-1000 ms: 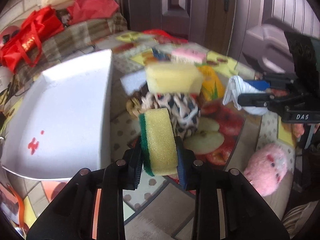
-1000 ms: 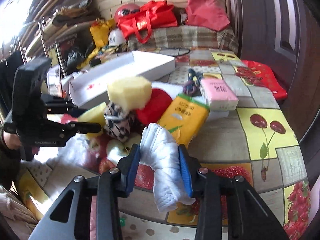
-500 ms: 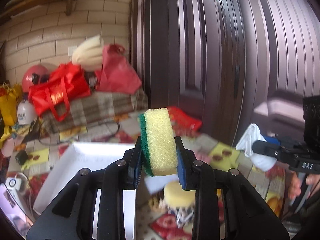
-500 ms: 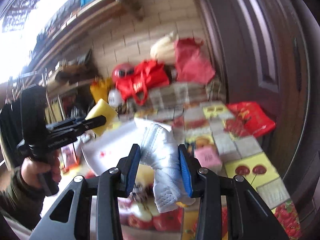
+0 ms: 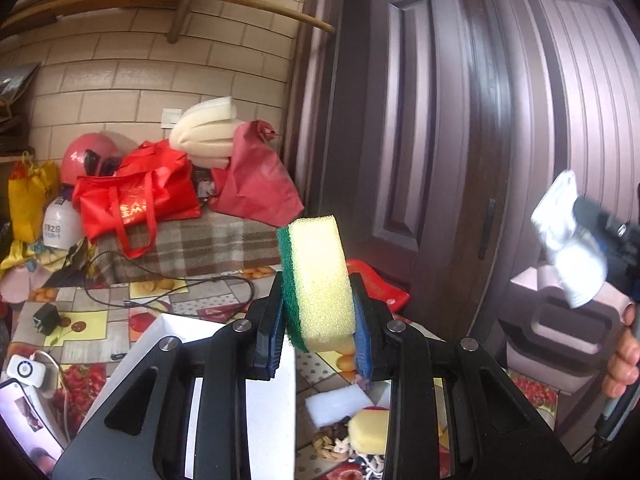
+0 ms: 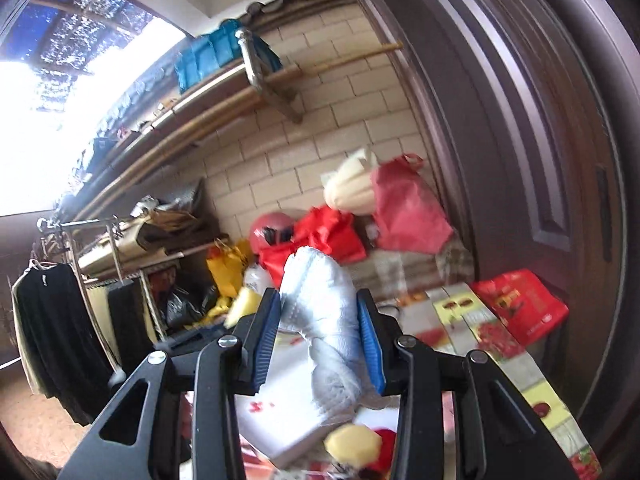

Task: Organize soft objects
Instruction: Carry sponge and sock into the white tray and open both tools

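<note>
My left gripper is shut on a yellow sponge with a green scouring side and holds it high above the table. My right gripper is shut on a white folded cloth, also raised; it shows blurred at the right of the left wrist view. The white box lies below on the table, also in the right wrist view. A yellow sponge sits on a patterned soft ball below, also in the right wrist view.
A white foam pad lies by the box. Red bags, a pink helmet and a plaid cloth pile stand at the table's back. A dark door is at right. A clothes rack stands left.
Both grippers rose from table level with their loads and tilted up; the views went from the tabletop to the wall and door. The held sponge and cloth stayed gripped.
</note>
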The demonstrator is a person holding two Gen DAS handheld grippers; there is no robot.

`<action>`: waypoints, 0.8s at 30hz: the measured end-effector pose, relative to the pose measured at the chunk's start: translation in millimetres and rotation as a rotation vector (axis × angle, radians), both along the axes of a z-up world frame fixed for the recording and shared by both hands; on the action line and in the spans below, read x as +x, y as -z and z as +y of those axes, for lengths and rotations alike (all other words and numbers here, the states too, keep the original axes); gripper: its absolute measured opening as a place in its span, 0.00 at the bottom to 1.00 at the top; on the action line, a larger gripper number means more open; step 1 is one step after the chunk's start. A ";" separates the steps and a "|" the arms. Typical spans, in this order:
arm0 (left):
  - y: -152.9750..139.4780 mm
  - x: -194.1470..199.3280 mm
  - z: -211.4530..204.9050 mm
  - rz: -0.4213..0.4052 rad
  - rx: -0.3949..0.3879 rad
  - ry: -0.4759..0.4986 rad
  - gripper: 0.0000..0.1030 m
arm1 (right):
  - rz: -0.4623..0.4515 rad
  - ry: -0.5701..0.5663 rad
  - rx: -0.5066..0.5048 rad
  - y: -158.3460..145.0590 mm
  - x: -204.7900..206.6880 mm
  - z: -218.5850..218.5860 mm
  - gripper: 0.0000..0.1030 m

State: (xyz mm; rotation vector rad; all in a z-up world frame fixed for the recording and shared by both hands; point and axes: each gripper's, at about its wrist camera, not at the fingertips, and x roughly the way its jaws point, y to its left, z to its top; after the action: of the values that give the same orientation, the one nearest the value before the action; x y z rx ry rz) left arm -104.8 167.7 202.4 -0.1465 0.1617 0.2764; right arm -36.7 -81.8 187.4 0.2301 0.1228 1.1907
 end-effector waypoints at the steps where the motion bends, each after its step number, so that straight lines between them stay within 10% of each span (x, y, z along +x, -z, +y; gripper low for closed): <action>1: -0.5 -2.0 5.0 -0.005 -0.010 -0.008 0.27 | -0.008 -0.013 0.005 -4.4 -3.6 4.1 0.37; 24: 14.9 -10.6 44.6 0.008 -0.098 -0.107 0.27 | 0.101 -0.145 0.038 -20.3 -12.3 82.8 0.37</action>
State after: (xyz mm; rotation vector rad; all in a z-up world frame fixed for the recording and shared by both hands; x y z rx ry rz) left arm -115.5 212.2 187.5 -0.2518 0.1759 0.3762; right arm -49.0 1.0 207.7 0.3196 0.2081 1.3263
